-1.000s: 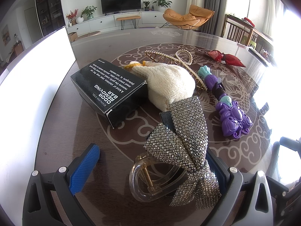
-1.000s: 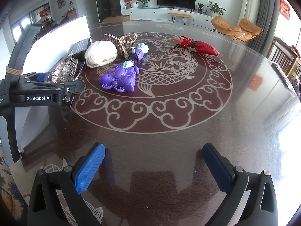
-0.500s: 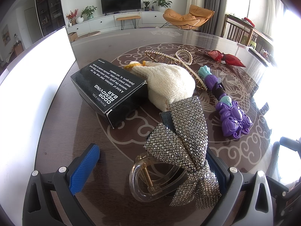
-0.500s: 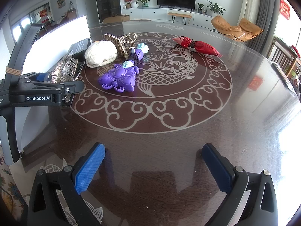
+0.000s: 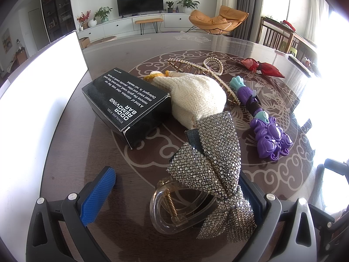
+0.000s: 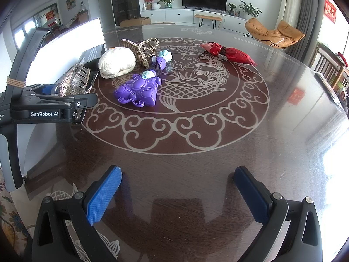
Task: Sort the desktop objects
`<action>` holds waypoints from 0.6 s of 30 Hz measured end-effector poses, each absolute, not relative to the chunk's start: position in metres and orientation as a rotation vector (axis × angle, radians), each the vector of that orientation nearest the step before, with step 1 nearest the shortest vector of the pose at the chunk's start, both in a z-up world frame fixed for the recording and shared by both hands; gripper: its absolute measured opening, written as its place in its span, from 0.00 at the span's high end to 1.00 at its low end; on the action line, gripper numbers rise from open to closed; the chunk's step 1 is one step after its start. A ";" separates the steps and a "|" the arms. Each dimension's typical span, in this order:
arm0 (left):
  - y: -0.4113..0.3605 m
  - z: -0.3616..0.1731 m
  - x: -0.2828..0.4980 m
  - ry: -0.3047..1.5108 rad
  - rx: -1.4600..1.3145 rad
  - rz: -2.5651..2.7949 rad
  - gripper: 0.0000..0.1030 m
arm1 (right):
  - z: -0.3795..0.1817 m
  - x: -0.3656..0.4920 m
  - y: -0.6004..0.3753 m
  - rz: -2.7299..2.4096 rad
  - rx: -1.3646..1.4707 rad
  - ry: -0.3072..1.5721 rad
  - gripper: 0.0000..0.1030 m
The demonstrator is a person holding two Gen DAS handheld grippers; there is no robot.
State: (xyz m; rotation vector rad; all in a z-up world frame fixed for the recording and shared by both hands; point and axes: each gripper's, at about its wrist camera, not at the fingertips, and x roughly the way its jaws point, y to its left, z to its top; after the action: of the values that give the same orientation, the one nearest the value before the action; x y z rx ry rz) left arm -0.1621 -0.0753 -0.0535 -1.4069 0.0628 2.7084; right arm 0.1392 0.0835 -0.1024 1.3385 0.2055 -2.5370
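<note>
Hovering left gripper (image 5: 174, 194) had fingers spread, rhinestone bow clip (image 5: 209, 163) against its right pad | right gripper (image 6: 178, 196) spread over bare table (image 6: 196, 163) | black box (image 5: 126, 102), knit pouch (image 5: 196, 96), purple toy (image 5: 268, 137) beyond.

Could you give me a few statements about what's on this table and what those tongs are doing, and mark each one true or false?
1. The right tongs hold nothing. True.
2. The left tongs are clamped shut on the sparkly bow clip. False: they are open, the clip lying between them.
3. The purple toy lies on the table. True.
4. The black box stands upright on its end. False: it lies flat.
5. The red wrapped item sits apart from the cluster. True.
</note>
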 end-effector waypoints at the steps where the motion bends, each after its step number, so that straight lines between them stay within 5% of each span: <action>1: -0.075 -0.053 -0.162 0.063 -1.407 2.708 0.00 | -0.102 0.139 0.084 -2.537 1.339 0.206 0.00; 18: -0.075 -0.053 -0.162 0.063 -1.407 2.708 0.00 | -0.102 0.139 0.084 -2.537 1.338 0.206 0.00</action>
State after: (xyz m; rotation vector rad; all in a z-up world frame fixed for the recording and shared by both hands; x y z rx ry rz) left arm -0.1618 -0.0751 -0.0534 -1.4068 0.0630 2.7083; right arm 0.1392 0.0835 -0.1025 1.3384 0.2056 -2.5369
